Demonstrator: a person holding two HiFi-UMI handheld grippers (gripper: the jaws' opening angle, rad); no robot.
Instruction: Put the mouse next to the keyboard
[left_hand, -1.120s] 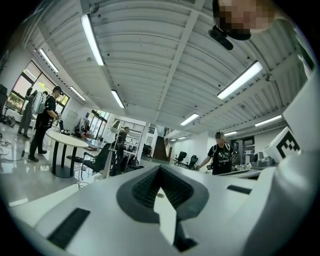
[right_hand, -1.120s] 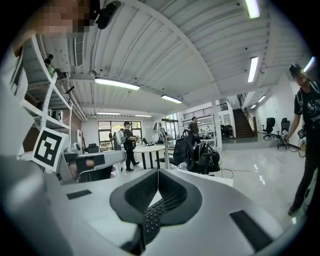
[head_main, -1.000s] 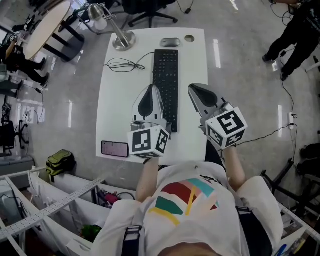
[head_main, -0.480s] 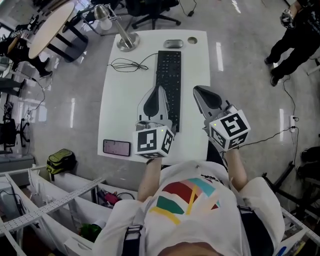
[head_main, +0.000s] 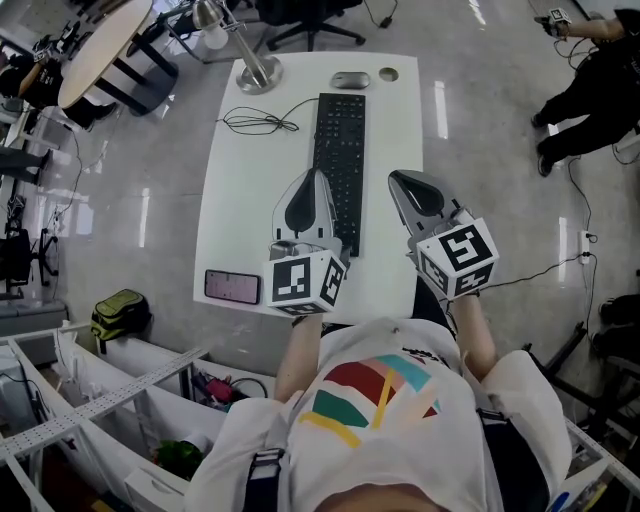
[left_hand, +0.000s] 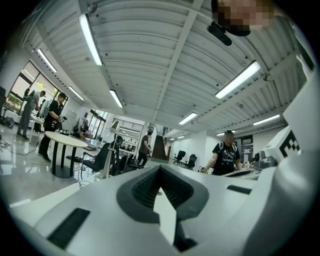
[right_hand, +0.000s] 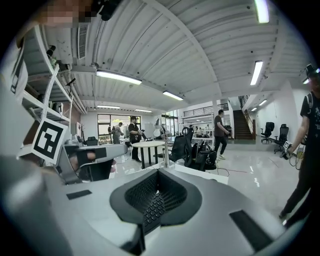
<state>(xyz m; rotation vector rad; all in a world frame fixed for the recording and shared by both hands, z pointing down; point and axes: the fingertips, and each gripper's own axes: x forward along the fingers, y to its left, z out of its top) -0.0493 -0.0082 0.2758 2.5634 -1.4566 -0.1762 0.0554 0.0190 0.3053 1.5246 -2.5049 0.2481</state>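
A grey mouse (head_main: 350, 80) lies at the far end of the white table (head_main: 245, 200), just beyond the top of the black keyboard (head_main: 340, 150). The keyboard runs lengthwise down the table's middle. My left gripper (head_main: 313, 175) hovers shut and empty over the keyboard's left edge. My right gripper (head_main: 396, 177) hovers shut and empty to the right of the keyboard, near the table's right side. In the right gripper view, keyboard keys (right_hand: 150, 210) show below the closed right gripper (right_hand: 158, 172). The left gripper (left_hand: 160, 169) is seen over bare white table.
A desk lamp's round base (head_main: 258, 73) stands at the far left corner, with a thin black cable (head_main: 255, 123) coiled beside it. A phone (head_main: 232, 286) lies at the near left corner. A small round disc (head_main: 388, 74) sits right of the mouse. Office chairs and people stand around.
The head view has shifted a little, so the table sits slightly more to the right. Both grippers stay shut and hold about the same places over the table.
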